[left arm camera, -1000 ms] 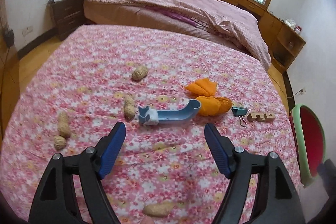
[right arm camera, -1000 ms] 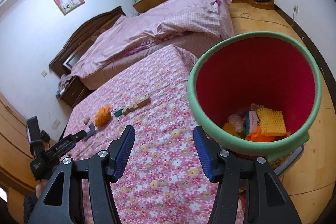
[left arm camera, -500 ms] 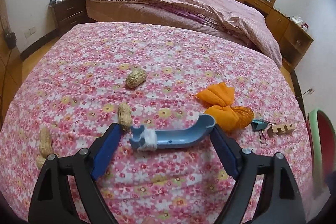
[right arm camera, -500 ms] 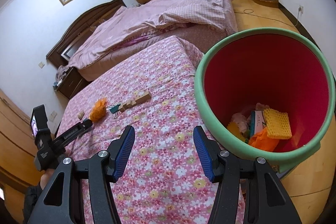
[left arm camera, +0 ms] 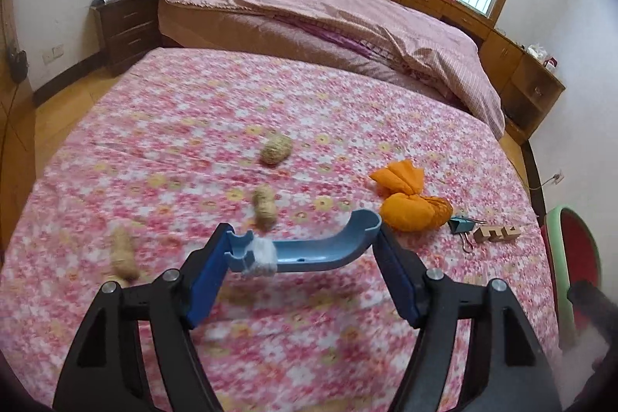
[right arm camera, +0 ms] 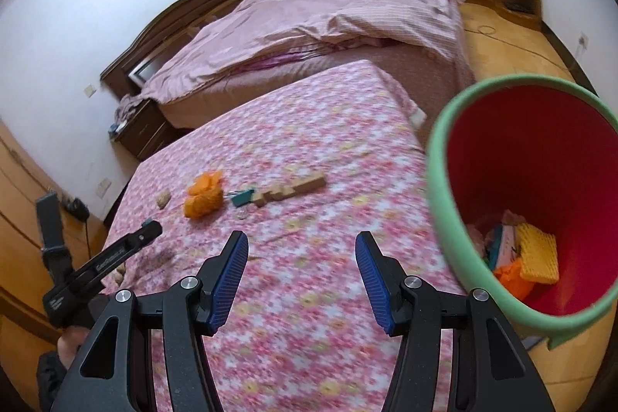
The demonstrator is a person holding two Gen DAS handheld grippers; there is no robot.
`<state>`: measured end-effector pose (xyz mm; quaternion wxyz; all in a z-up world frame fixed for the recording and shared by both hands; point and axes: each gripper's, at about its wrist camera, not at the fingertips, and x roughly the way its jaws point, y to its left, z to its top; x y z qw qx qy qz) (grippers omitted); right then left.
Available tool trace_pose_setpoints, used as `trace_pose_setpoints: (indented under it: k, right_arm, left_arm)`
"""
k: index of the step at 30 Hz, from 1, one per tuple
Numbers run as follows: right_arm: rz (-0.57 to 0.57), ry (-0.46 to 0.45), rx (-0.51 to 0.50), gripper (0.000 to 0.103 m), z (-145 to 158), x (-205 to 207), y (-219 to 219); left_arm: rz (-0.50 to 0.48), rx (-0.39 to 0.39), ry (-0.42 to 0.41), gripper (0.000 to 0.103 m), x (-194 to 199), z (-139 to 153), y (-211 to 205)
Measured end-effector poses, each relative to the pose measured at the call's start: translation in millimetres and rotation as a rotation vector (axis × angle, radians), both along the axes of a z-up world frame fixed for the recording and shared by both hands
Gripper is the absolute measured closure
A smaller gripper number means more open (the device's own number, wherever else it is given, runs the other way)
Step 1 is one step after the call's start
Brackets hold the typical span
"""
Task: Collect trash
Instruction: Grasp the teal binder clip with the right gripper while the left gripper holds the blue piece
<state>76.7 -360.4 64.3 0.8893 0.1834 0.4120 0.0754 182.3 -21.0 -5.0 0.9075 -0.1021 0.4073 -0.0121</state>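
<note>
Left claw (left arm camera: pixel 303 257) has just closed on the blue plastic piece (left arm camera: pixel 313 249) — gripped endwise; right claw (right arm camera: pixel 301 276) open, empty.

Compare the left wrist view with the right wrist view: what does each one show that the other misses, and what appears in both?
Only the left wrist view shows the left gripper closed on the blue plastic piece, its jaws having just been closing, and two peanuts near it. Only the right wrist view shows the open, empty right gripper and the trash inside the bin. Both show the orange cloth bundle, binder clip, wooden block and floral cloth.
</note>
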Motion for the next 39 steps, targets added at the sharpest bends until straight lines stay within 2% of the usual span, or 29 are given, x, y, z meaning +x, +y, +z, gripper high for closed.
trace_pose_setpoints:
  k: [6, 10, 17, 22, 26, 31, 33, 36, 39]
  right_arm:
    - [0.117, 0.007, -0.004, 0.044, -5, 23, 39]
    - [0.206, 0.041, 0.019, 0.044, -18, 41, 68]
    - [0.229, 0.095, -0.060, 0.044, -45, 68, 91]
    - [0.225, 0.056, -0.128, 0.044, -45, 82, 100]
    - [0.212, 0.038, -0.174, 0.052, -47, 94, 104]
    - [0.210, 0.011, -0.214, 0.055, -50, 106, 105]
    - [0.213, 0.003, -0.224, 0.060, -50, 107, 104]
    - [0.193, 0.008, -0.232, 0.077, -51, 109, 100]
    - [0.193, 0.013, -0.209, 0.077, -51, 107, 98]
  left_arm:
    - [0.034, 0.016, -0.032, 0.030, -16, 8, 19]
    - [0.062, -0.005, -0.033, 0.030, -18, 5, 31]
    - [0.071, -0.020, -0.021, 0.030, -20, -1, 38]
    - [0.070, -0.039, -0.020, 0.030, -19, -3, 41]
    - [0.066, -0.045, -0.024, 0.030, -20, -2, 43]
    - [0.062, -0.049, -0.023, 0.030, -20, -3, 43]
    - [0.057, -0.049, -0.025, 0.030, -20, -3, 42]
    - [0.053, -0.047, -0.031, 0.030, -21, -1, 41]
    - [0.047, -0.043, -0.039, 0.030, -25, 3, 39]
